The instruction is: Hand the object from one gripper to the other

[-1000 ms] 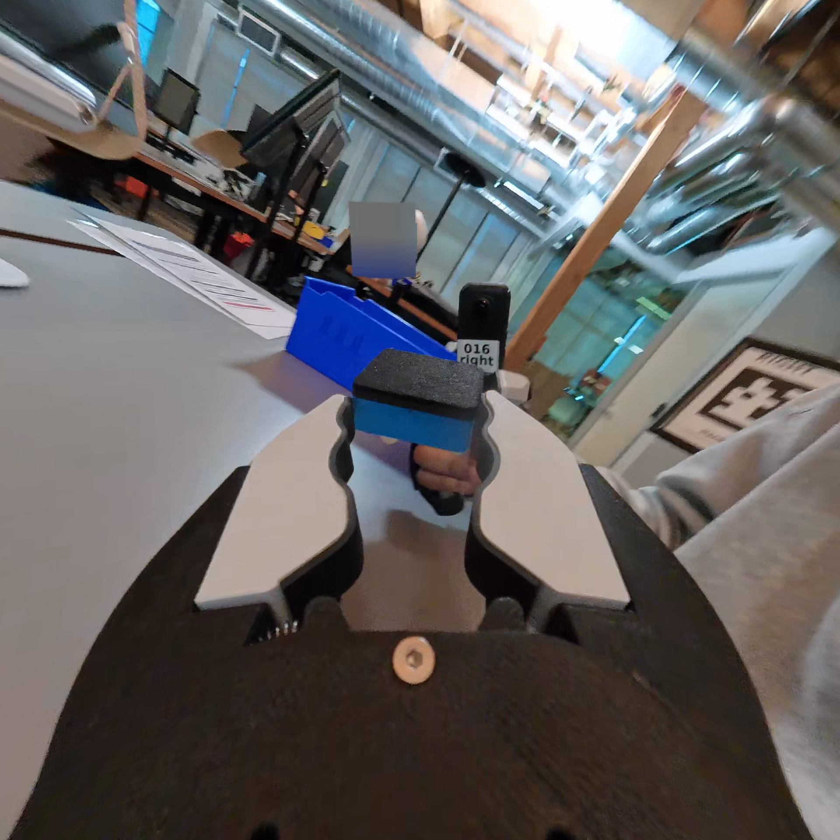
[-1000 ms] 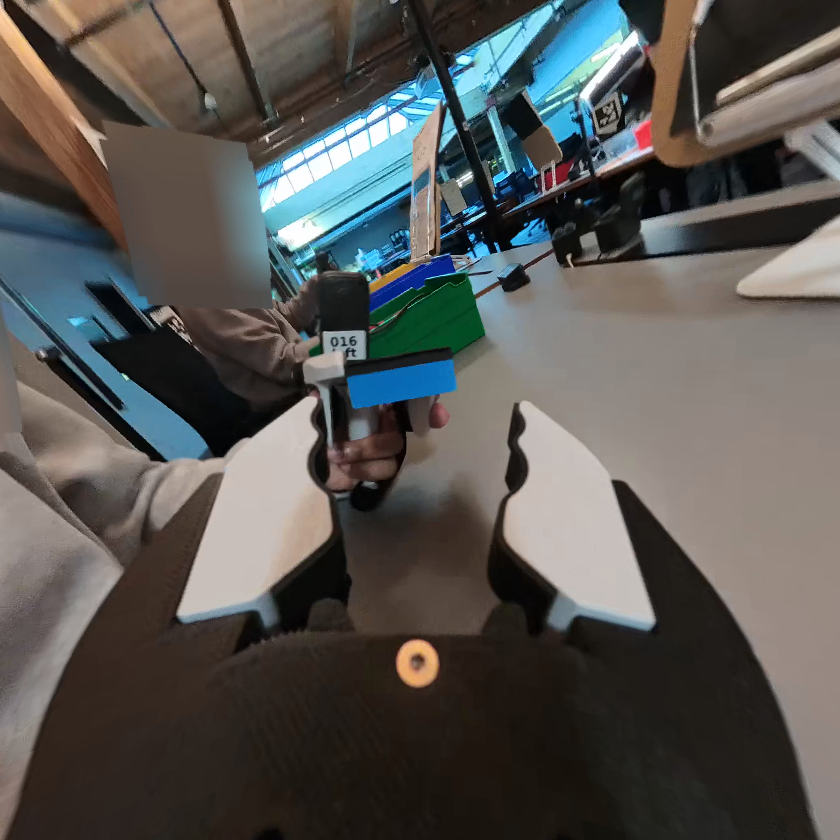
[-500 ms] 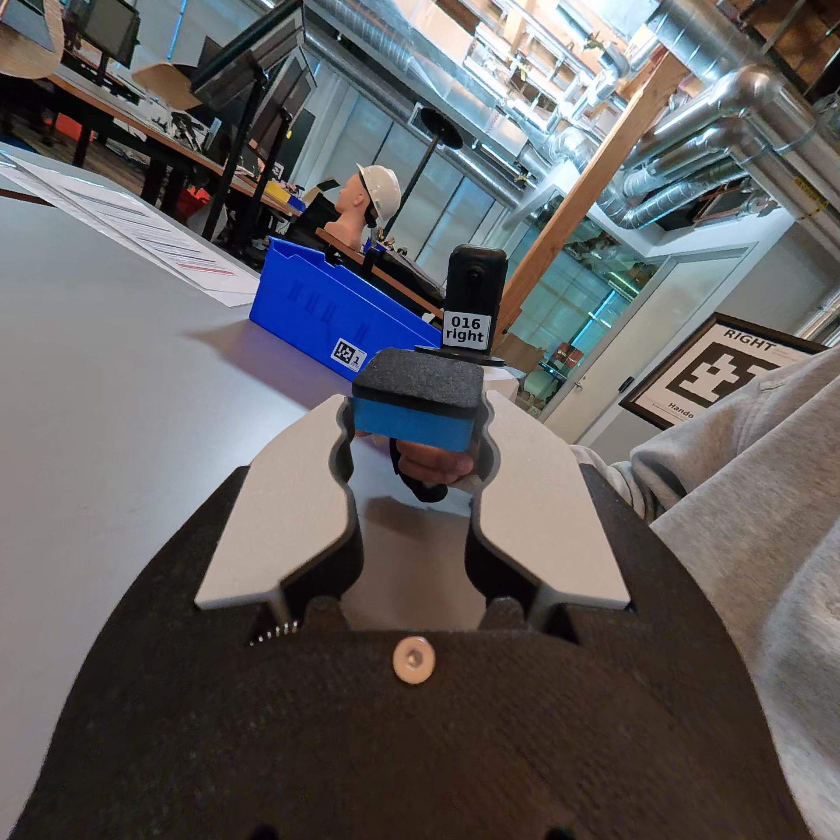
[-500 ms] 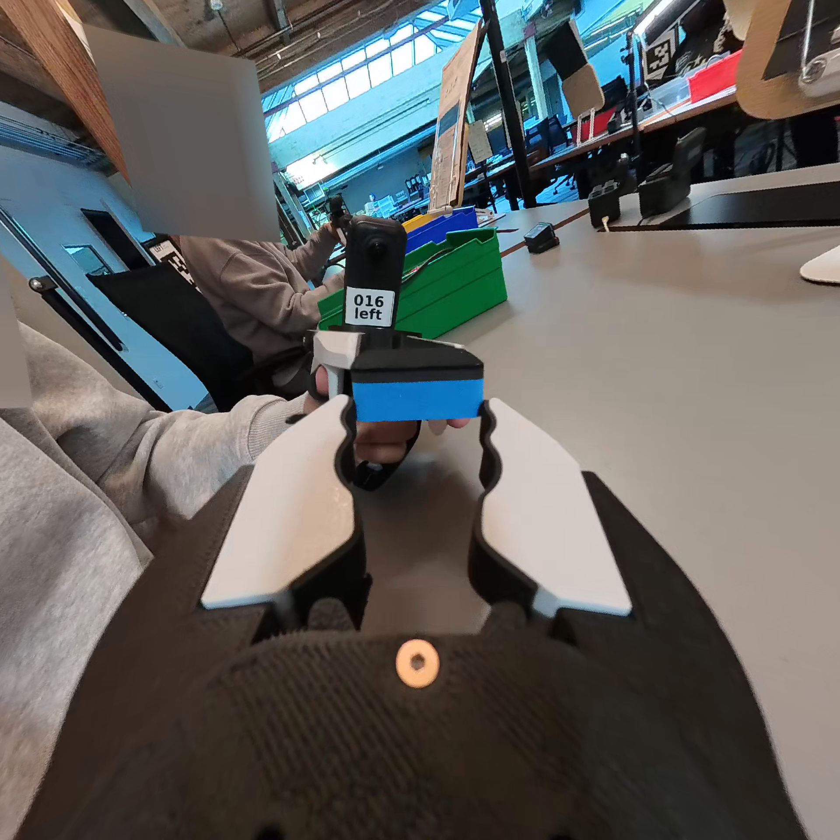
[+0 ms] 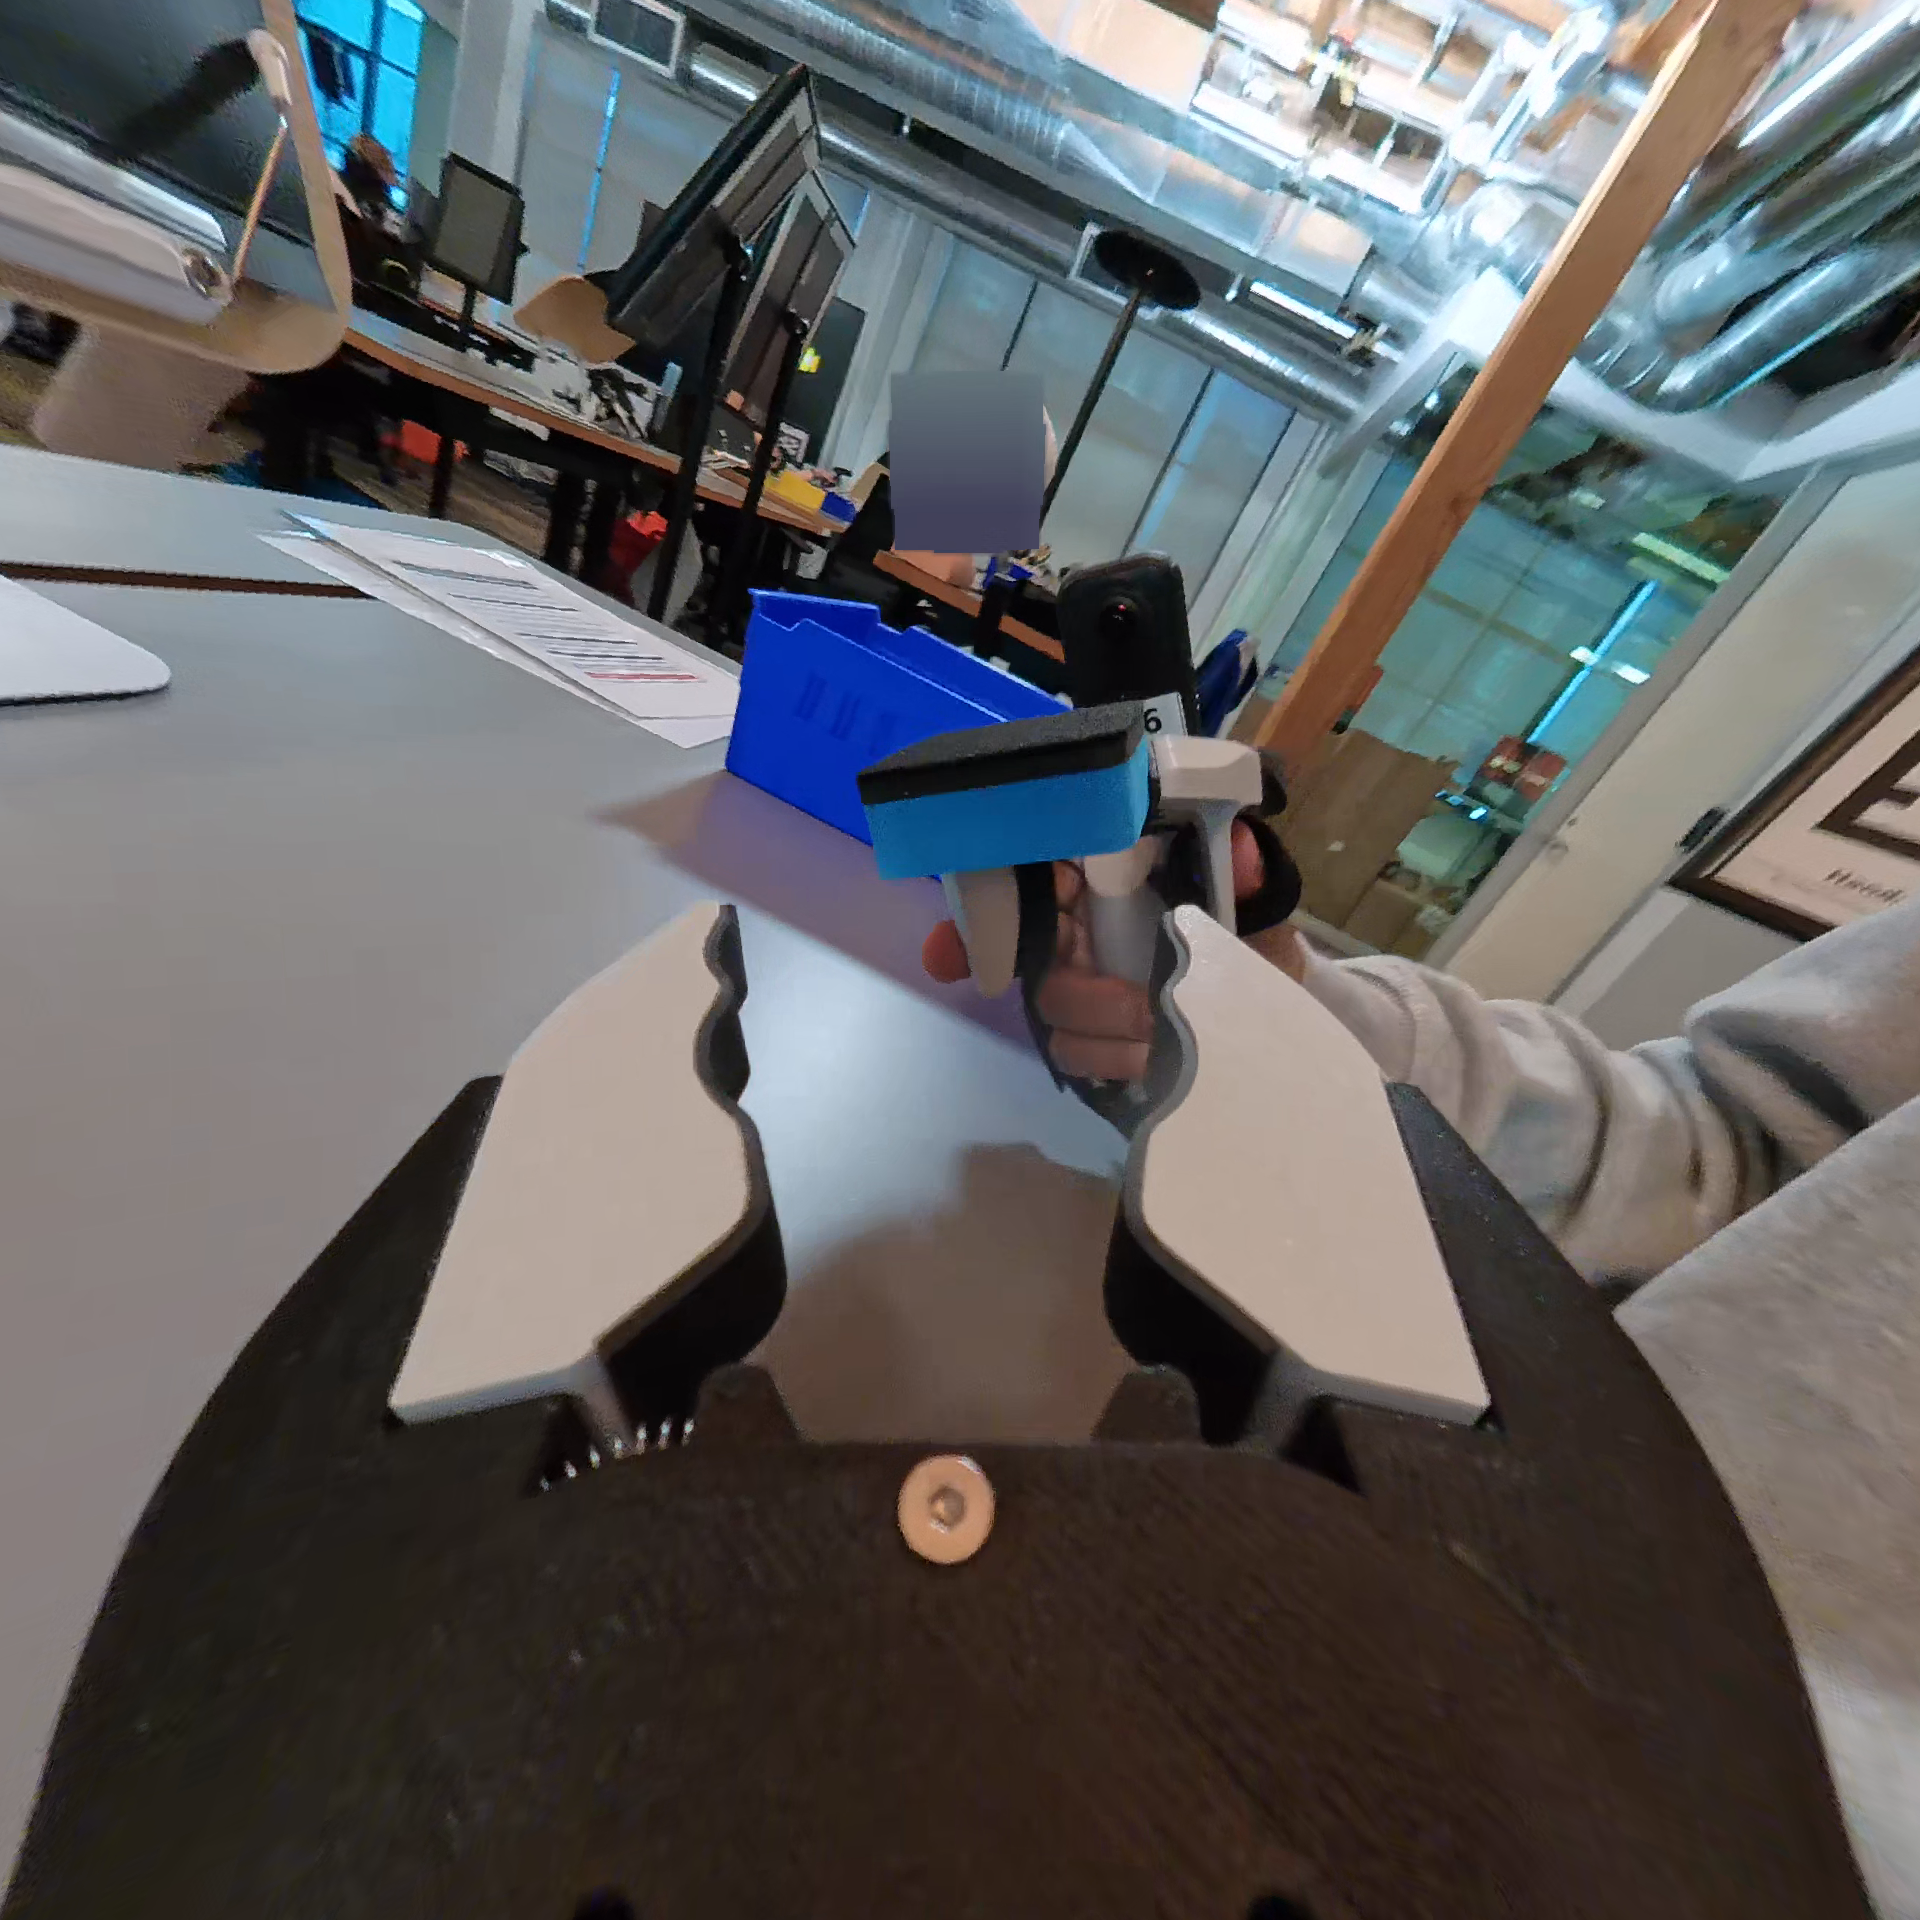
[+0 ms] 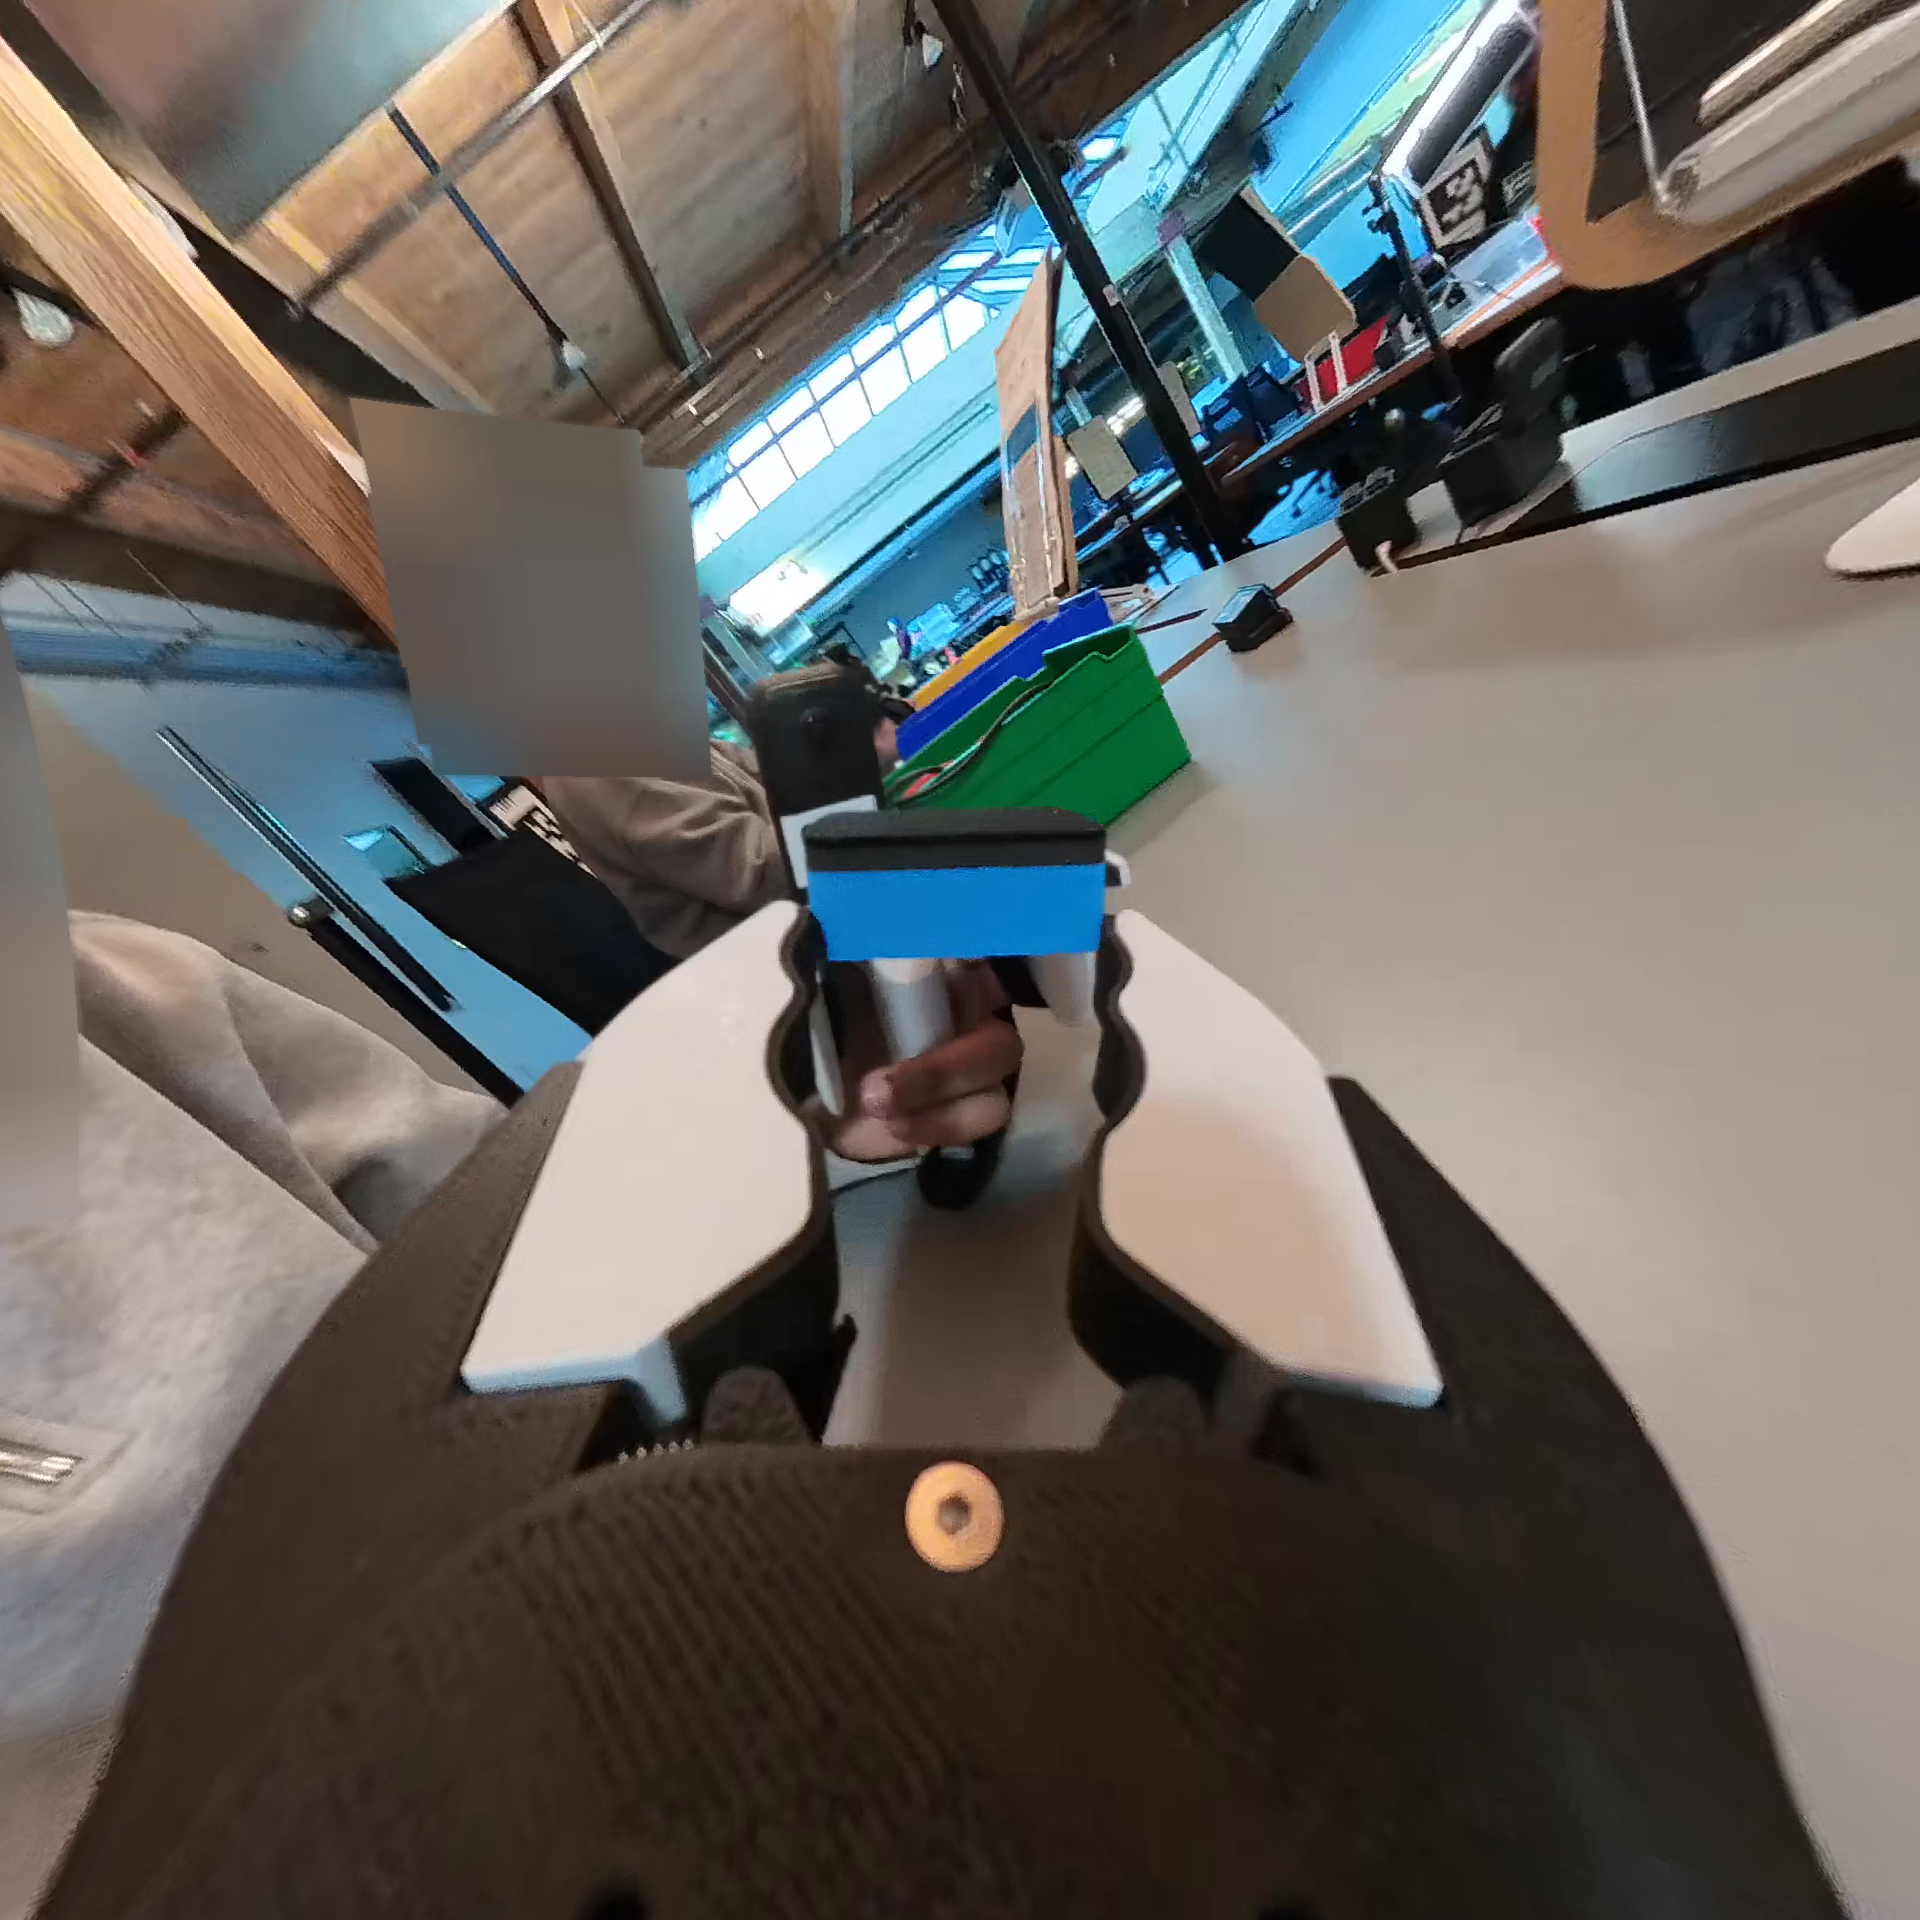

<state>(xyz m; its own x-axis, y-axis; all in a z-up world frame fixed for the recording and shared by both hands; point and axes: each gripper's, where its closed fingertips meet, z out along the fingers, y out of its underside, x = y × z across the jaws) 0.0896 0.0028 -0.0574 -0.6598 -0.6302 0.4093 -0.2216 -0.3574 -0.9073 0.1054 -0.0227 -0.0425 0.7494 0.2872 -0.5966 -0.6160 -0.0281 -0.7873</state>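
Note:
The object is a block [image 6: 956, 904] with a blue body and a black foam top. In the right wrist view my right gripper [image 6: 956, 925] is shut on it, one finger on each end, held above the grey table [image 6: 1507, 883]. In the left wrist view my left gripper [image 5: 951, 925] is open and empty, with the block [image 5: 1008, 821] a little beyond and above its tips, apart from them. The right gripper's fingers [image 5: 1205, 790] hold the block's far end there. Behind the block, the left gripper's fingers [image 6: 904, 1008] and a hand show in the right wrist view.
A blue bin [image 5: 831, 707] and paper sheets [image 5: 520, 623] lie on the table beyond the left gripper. A green bin [image 6: 1049, 738] with a blue one behind it and a small black device [image 6: 1252, 618] lie beyond the right gripper. A grey sleeve [image 5: 1558, 1091] is at right. One gripper's finger ends stand about 4 cm off the other's.
My right gripper moved in and shut on the block. My left gripper then opened, let go of it and drew back, so the block now sits beyond its tips.

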